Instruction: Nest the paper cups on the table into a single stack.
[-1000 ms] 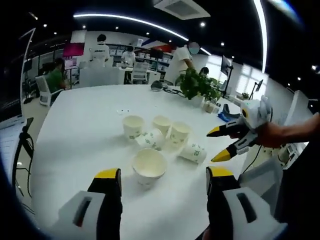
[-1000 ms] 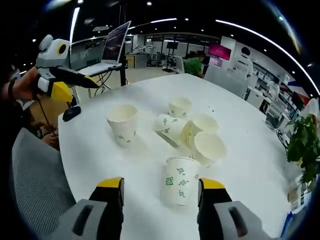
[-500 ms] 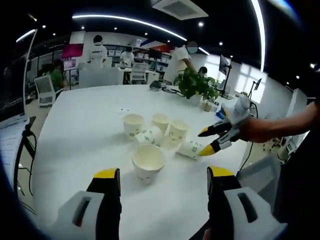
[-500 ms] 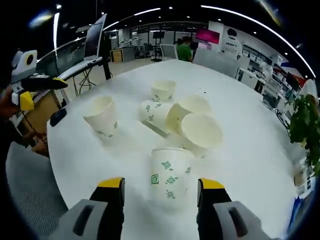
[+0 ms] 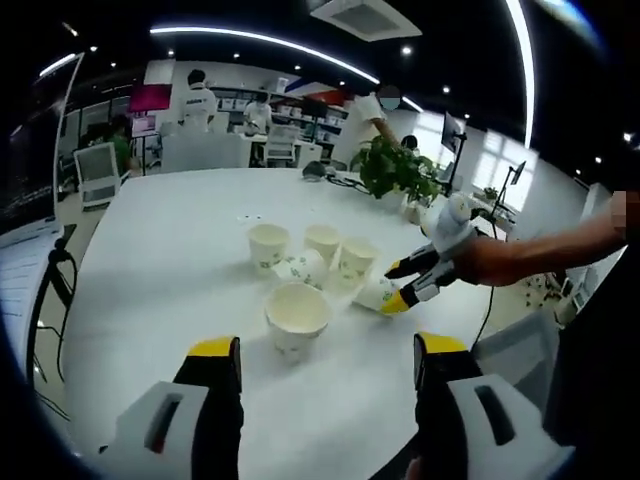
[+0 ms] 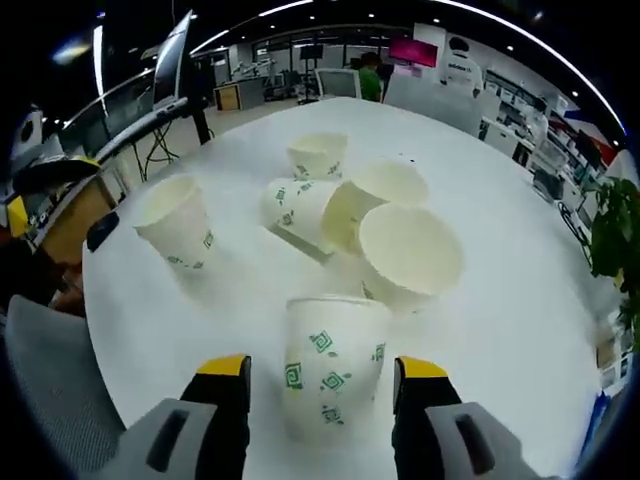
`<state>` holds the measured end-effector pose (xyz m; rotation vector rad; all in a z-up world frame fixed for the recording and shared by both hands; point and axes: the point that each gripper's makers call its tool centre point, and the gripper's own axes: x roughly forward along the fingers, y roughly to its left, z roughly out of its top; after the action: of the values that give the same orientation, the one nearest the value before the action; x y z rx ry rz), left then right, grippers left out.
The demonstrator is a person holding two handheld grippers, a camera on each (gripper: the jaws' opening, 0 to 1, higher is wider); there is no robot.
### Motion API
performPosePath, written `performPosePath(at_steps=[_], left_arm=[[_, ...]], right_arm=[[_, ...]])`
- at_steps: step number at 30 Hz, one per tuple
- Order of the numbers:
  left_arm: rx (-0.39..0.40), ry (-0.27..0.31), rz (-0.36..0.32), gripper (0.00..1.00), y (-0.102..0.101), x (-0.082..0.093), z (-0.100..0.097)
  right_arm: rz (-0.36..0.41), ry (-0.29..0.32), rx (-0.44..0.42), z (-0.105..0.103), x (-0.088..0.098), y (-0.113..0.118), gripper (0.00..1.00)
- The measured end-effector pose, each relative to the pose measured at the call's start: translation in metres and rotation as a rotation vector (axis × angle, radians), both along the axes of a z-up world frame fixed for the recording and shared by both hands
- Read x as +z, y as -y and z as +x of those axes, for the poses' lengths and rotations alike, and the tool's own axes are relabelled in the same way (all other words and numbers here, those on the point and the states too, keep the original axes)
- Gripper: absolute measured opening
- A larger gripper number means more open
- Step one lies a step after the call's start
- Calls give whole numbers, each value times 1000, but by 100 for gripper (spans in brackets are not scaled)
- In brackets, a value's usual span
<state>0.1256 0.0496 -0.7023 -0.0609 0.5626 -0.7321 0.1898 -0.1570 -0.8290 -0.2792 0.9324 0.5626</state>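
As seen along the left gripper (image 5: 325,352), with its two jaws apart and holding nothing: six cups counted on the table (image 5: 160,240). Left to right in the left gripper view: back-left cup (image 5: 267,246) upright; near cup (image 5: 297,318) upright, just ahead of the open jaws; tipped cup (image 5: 301,270) on its side; back cup (image 5: 322,242) upright; fifth cup (image 5: 357,262) upright; end cup (image 5: 376,294) on its side near the table's right edge. Then the right gripper (image 5: 392,288), held in one hand (image 5: 500,262), jaws apart, one on either side of the end cup. Behind, one plant (image 5: 395,168).

Left to right in the right gripper view: the same six. Near cup (image 6: 177,222) alone at left; tipped cup (image 6: 293,206) and back-left cup (image 6: 317,155) in the middle; back cup (image 6: 375,198) and fifth cup (image 6: 409,254) touching at right. End cup (image 6: 335,360) closest, base first, between the right gripper's (image 6: 321,368) spread jaws; cannot tell whether touching either jaw.
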Motion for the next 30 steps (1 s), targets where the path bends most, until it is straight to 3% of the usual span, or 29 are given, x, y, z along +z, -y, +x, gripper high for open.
performPosePath(at_steps=[5,7,11,30], left_arm=[[6,-8,1,67,-2,-2,-3],[19,-11,-8,67,-4,-4,-4],[19,-16,-4,67,-4,-6,-6],[-9,-28,10,66,2,-6,-8]], right_arm=[[-22,-4,10,3,-4,1,56],[-64,-11,31,1,-10,4,54],[-97,-10,55,2,-19,7,43],[-35,19,66,-3,-9,1,39]])
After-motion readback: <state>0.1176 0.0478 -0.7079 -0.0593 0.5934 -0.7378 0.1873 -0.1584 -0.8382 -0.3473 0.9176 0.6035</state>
